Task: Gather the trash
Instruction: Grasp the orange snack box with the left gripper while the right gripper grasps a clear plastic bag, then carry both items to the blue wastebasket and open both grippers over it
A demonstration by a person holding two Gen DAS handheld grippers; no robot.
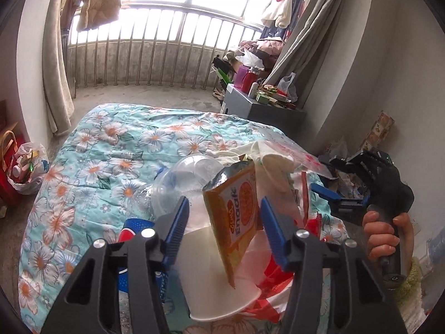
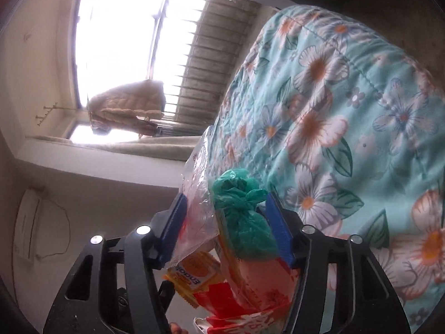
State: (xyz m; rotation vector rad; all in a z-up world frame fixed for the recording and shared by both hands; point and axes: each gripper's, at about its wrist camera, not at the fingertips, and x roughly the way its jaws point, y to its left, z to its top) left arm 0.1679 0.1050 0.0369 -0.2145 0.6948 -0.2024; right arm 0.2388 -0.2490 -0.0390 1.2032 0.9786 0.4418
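Observation:
A pile of trash lies on the floral quilt point(image 1: 91, 150). My left gripper point(image 1: 224, 211) is open, its blue fingers on either side of an orange snack packet point(image 1: 236, 217) that stands over a white paper cup point(image 1: 217, 278). A clear plastic dome lid point(image 1: 180, 183), a crushed clear bottle point(image 1: 141, 197), a blue Pepsi label point(image 1: 133, 228) and red-and-white plastic bags point(image 1: 278, 272) lie around it. My right gripper point(image 1: 329, 194) is at the pile's right edge. In the right wrist view it point(image 2: 228, 220) is tilted sideways and open, with a knotted green bag point(image 2: 242, 211) and a clear plastic bag point(image 2: 197, 214) between its fingers.
A full white trash bag point(image 1: 27, 167) stands on the floor left of the bed. A grey cabinet point(image 1: 261, 108) loaded with bottles and boxes stands beyond the bed by the curtain. More clutter lies by the right wall. A balcony railing point(image 1: 155, 47) runs across the back.

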